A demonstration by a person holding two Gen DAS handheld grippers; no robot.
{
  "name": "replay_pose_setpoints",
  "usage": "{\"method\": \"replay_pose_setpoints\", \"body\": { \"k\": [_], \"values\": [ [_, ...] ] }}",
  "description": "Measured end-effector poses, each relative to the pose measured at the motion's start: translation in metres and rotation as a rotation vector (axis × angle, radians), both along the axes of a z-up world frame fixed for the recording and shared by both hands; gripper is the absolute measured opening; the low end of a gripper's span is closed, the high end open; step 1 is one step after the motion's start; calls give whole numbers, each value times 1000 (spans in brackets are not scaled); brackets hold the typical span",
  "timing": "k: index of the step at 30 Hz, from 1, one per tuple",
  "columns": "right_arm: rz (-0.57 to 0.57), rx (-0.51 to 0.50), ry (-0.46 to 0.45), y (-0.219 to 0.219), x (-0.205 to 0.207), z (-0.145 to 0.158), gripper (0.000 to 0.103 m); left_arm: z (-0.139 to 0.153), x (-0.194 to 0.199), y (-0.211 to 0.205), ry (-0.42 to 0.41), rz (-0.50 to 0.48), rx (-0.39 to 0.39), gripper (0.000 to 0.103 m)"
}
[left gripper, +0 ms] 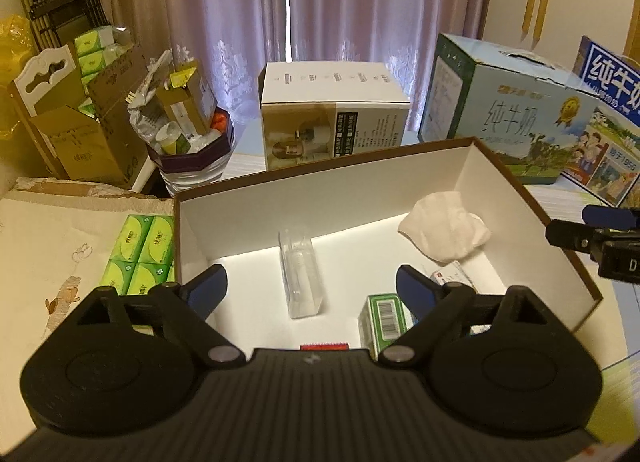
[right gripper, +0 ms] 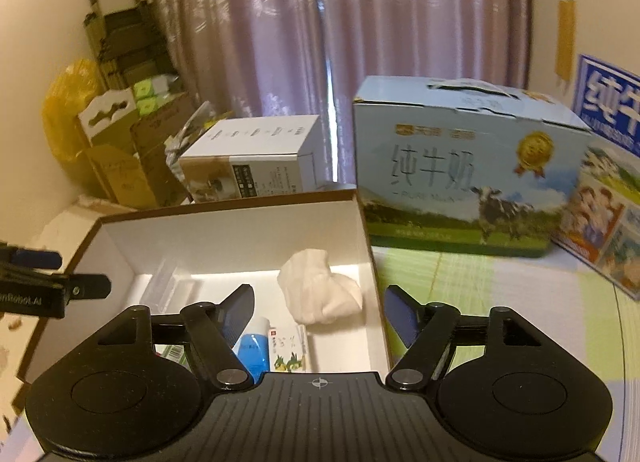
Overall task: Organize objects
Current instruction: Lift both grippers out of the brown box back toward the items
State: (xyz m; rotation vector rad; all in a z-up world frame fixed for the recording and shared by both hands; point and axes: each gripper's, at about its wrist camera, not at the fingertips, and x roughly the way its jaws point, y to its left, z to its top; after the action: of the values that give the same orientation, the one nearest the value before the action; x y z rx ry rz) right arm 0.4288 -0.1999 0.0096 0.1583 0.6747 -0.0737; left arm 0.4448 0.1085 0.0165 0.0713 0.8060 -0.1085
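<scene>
In the left wrist view, the left gripper (left gripper: 312, 286) is hovering over the open box (left gripper: 576, 262) with its jaws standing wide and holding nothing. The clear plastic case (left gripper: 300, 274) is lying right between the fingertips at the centre of the frame, its long axis running from lower centre up and slightly left, roughly along the fingers. So a straight descent looks likely to straddle its narrow width. A green carton (left gripper: 382, 320) is sitting just beside the right-hand finger at lower right, the crumpled white cloth (left gripper: 444, 226) is resting further back at upper right, and green tissue packs (left gripper: 140, 254) are lying outside the box at left.

In the right wrist view, the right gripper (right gripper: 320, 312) is also spread wide and empty, straddling the box's right wall. The cloth (right gripper: 320, 290) is lying just ahead at centre, while the clear case (right gripper: 168, 282) is sitting well to the left, nearer the left gripper (right gripper: 56, 286) at the left edge.
</scene>
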Motion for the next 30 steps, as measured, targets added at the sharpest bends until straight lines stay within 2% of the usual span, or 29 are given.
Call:
{"method": "replay_pose_setpoints", "body": {
  "k": [11,20,30],
  "values": [
    [-21,63,-4,8,-49,20,69,22,-58,0,-22,12,-56,93],
    [-5,81,-2,19,-90,24,69,28,-105,3,-36,32,-66,102],
    [17,122,22,28,-130,20,69,27,-149,5,-7,55,-57,102]
  ]
}}
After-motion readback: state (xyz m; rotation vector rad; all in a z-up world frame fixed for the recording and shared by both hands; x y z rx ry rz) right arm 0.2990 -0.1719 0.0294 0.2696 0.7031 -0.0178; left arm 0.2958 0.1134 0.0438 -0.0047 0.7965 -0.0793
